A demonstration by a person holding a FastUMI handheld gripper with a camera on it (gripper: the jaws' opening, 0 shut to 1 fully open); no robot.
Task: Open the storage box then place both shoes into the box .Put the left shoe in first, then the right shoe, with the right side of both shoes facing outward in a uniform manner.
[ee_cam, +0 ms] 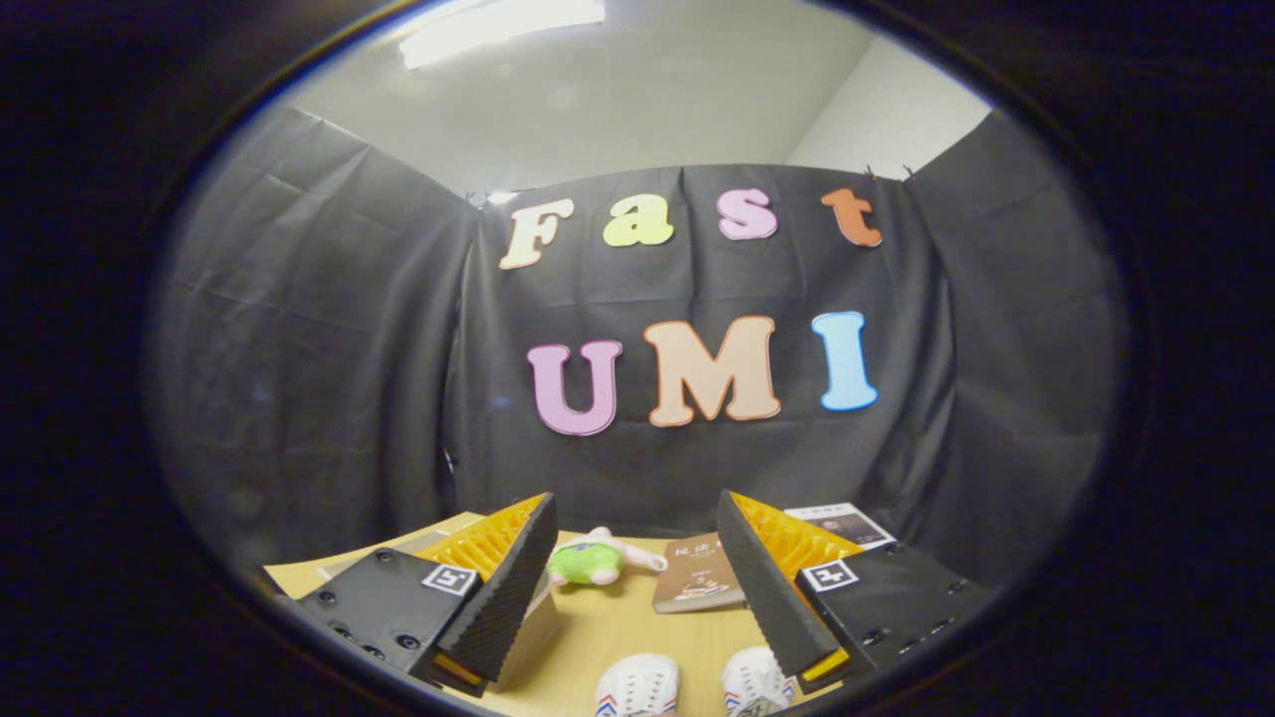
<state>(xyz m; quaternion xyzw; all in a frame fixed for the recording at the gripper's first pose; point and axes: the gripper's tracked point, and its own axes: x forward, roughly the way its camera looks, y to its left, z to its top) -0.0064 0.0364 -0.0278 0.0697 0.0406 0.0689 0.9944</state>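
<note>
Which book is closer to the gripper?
The brown book lying between the open fingers; the dark-covered book lies farther back by the black cloth wall.

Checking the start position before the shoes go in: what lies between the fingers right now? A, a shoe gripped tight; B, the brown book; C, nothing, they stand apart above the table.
C: the gripper is open, its fingers wide apart over the table, with the two white shoes below, ungripped.

Claw [637,558] aloft, fingers wide apart, seemingly empty
</note>
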